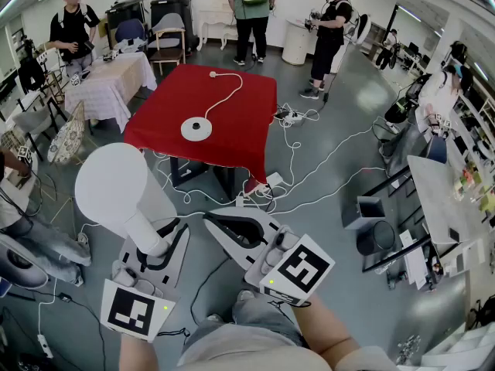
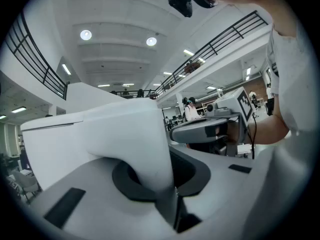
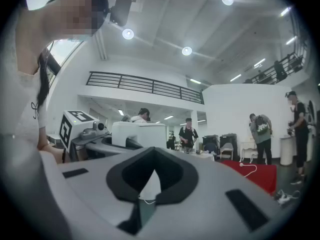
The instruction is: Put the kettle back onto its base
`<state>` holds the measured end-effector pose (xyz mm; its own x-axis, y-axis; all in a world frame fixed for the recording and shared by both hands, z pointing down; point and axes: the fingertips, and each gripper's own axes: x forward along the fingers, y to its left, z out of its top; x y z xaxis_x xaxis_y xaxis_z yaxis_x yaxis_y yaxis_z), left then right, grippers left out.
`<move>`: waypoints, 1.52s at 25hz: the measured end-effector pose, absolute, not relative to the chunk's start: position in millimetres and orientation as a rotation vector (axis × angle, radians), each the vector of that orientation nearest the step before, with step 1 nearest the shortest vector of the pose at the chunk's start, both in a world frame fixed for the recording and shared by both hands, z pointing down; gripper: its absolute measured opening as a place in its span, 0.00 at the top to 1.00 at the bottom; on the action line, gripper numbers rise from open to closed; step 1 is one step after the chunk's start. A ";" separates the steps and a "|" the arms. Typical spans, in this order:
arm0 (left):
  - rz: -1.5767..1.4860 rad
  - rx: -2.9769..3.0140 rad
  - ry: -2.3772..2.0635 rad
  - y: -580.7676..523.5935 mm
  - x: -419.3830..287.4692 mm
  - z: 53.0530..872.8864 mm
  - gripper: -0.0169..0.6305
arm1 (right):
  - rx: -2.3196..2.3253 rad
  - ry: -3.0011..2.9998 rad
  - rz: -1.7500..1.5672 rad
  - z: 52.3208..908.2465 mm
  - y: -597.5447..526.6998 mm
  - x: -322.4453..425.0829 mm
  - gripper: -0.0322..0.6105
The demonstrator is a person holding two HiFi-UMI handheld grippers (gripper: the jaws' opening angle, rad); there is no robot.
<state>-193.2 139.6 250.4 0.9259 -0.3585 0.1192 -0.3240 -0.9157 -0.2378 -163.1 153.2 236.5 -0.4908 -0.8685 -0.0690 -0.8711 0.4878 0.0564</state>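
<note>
My left gripper (image 1: 158,246) is shut on the handle of the white kettle (image 1: 112,188), which hangs low at the left, well short of the table. The left gripper view shows the kettle's handle (image 2: 145,149) clamped between the jaws and its body (image 2: 75,134) beyond. The round white base (image 1: 196,128) lies on the red table (image 1: 247,137), its white cord running to the far edge. My right gripper (image 1: 228,230) is beside the left one, shut with nothing in it. In the right gripper view the jaws (image 3: 149,201) meet, and the kettle (image 3: 140,134) shows to the left.
White cables and a power strip (image 1: 290,117) trail over the floor right of the red table. A table with a pale cloth (image 1: 108,83) stands at the left, a black bin (image 1: 375,238) and a long bench (image 1: 441,199) at the right. Several people stand at the back.
</note>
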 end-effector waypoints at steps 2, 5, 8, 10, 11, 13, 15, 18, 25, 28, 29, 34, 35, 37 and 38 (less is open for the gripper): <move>-0.233 -2.876 0.549 135.6 -184.7 250.3 0.89 | -1.536 2.703 0.119 237.7 149.9 -156.4 0.94; -0.225 -2.883 0.622 129.6 -170.9 247.4 0.89 | -1.477 2.734 0.121 235.8 145.7 -143.2 0.94; -0.207 -2.877 0.685 124.4 -157.7 245.8 0.89 | -1.423 2.757 0.124 237.5 144.4 -129.8 0.94; -0.193 -2.865 0.716 123.8 -151.0 246.9 0.89 | -1.391 2.776 0.134 241.0 144.8 -121.7 0.94; -0.191 -2.860 0.729 124.2 -147.7 247.4 0.89 | -1.380 2.782 0.133 242.9 144.5 -117.4 0.94; -0.202 -2.857 0.743 124.9 -141.5 247.3 0.89 | -1.366 2.783 0.119 245.3 143.3 -109.9 0.94; -0.219 -2.850 0.740 124.0 -136.4 247.0 0.89 | -1.356 2.781 0.106 246.8 142.2 -105.1 0.94; -0.237 -2.849 0.742 122.3 -129.0 250.1 0.89 | -1.350 2.778 0.080 250.4 140.7 -98.3 0.94; -0.263 -2.866 0.722 105.8 -111.9 258.3 0.89 | -1.341 2.710 0.047 251.9 127.2 -74.8 0.94; -0.258 -2.871 0.708 95.6 -104.4 259.5 0.89 | -1.342 2.706 0.051 253.1 117.4 -68.5 0.94; -0.257 -2.873 0.700 91.5 -102.0 259.4 0.89 | -1.343 2.710 0.049 254.0 113.1 -67.3 0.94; -0.247 -2.868 0.628 68.1 -87.7 257.9 0.89 | -1.374 2.728 0.052 257.0 87.5 -58.9 0.94; -0.242 -2.871 0.616 61.6 -85.6 257.3 0.89 | -1.383 2.725 0.050 256.5 80.7 -57.3 0.94; -0.229 -2.881 0.589 46.1 -82.7 255.4 0.89 | -1.406 2.716 0.051 254.2 64.3 -54.7 0.94; -0.221 -2.887 0.575 38.0 -81.5 254.3 0.89 | -1.419 2.712 0.056 252.7 55.5 -53.6 0.94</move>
